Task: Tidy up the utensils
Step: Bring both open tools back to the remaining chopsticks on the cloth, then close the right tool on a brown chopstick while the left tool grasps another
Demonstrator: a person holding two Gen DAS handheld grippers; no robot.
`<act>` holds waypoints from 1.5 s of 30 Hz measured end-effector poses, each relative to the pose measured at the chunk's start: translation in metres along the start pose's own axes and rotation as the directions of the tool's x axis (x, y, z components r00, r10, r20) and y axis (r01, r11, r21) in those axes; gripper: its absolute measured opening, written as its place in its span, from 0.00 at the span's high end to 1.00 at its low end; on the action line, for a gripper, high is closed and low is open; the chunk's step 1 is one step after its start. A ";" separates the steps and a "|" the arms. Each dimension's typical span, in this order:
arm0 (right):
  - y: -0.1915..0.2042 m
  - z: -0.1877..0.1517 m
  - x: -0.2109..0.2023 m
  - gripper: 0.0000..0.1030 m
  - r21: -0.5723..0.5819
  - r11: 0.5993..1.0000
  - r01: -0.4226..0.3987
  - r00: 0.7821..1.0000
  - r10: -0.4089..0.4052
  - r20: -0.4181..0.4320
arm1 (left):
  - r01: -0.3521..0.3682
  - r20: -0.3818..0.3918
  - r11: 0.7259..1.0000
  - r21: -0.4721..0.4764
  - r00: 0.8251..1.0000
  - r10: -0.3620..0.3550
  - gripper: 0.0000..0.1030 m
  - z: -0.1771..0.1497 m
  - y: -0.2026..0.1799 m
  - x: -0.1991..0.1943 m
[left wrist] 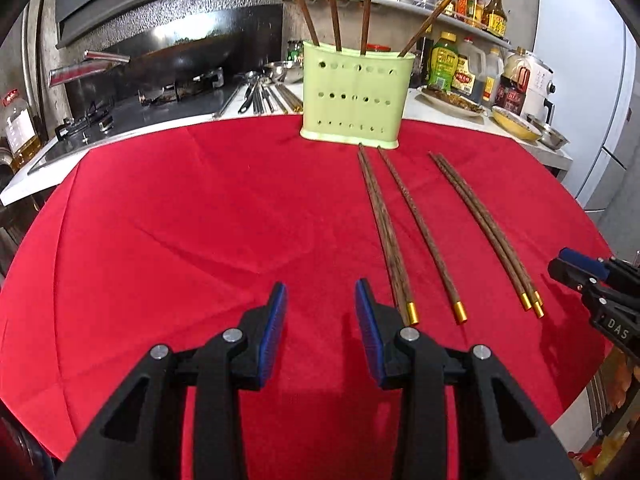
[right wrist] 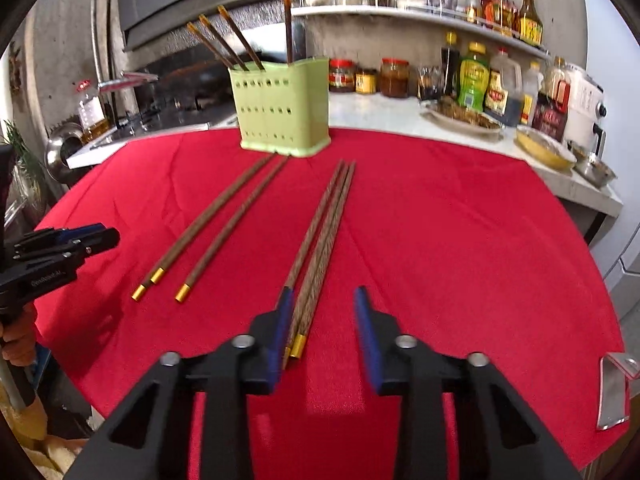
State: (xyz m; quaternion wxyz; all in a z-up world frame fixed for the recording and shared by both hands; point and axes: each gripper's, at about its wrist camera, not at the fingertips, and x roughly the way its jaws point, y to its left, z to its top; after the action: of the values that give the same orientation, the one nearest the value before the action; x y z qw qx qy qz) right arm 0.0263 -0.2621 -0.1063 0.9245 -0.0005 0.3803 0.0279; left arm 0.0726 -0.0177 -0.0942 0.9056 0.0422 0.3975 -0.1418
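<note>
I see a red tablecloth (left wrist: 200, 220) covering the round table. Behind it runs a white counter (right wrist: 380, 114) with a black wok (left wrist: 172, 56) on the stove at left. Sauce bottles (right wrist: 474, 76) and jars (right wrist: 394, 78) stand along the counter; a wall shelf (right wrist: 400, 12) holds more. A yellow dish (right wrist: 544, 152) sits near a white appliance (right wrist: 584, 108).

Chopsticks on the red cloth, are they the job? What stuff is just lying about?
Job things:
brown wooden chopsticks with gold caps
pale green perforated plastic holder

Just lying about:
sauce bottles
glass jars
yellow dish
black wok
</note>
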 end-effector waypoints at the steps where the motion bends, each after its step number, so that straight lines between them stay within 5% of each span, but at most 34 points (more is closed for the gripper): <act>1: 0.000 0.000 0.003 0.81 0.002 1.000 -0.003 1.000 0.003 -0.013 | 0.001 -0.005 1.000 -0.001 1.000 -0.001 0.66 -0.001 0.001 0.001; 10: -0.002 0.002 0.022 0.87 0.036 0.998 -0.054 0.996 0.056 -0.071 | 0.003 -0.031 1.000 -0.015 1.000 -0.003 0.66 0.002 0.005 0.008; 25: -0.018 -0.001 0.025 0.92 0.029 1.000 0.010 0.996 -0.007 -0.085 | 0.093 -0.079 0.996 0.015 0.993 -0.092 0.66 0.004 -0.016 0.018; 37: -0.029 -0.004 0.022 0.92 0.044 0.999 0.001 0.997 0.002 -0.079 | 0.069 -0.120 0.995 0.069 0.991 -0.061 0.66 0.015 -0.041 0.039; 45: -0.031 -0.005 0.021 0.92 0.038 0.999 0.006 0.997 -0.004 -0.076 | -0.024 -0.130 0.987 0.161 0.990 0.046 0.66 0.012 -0.052 0.044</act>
State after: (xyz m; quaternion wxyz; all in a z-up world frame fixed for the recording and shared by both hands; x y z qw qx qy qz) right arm 0.0391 -0.2918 -0.1250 0.9093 0.0153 0.4154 0.0182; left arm 0.0939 -0.0792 -0.1165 0.8731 0.1306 0.4439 -0.1539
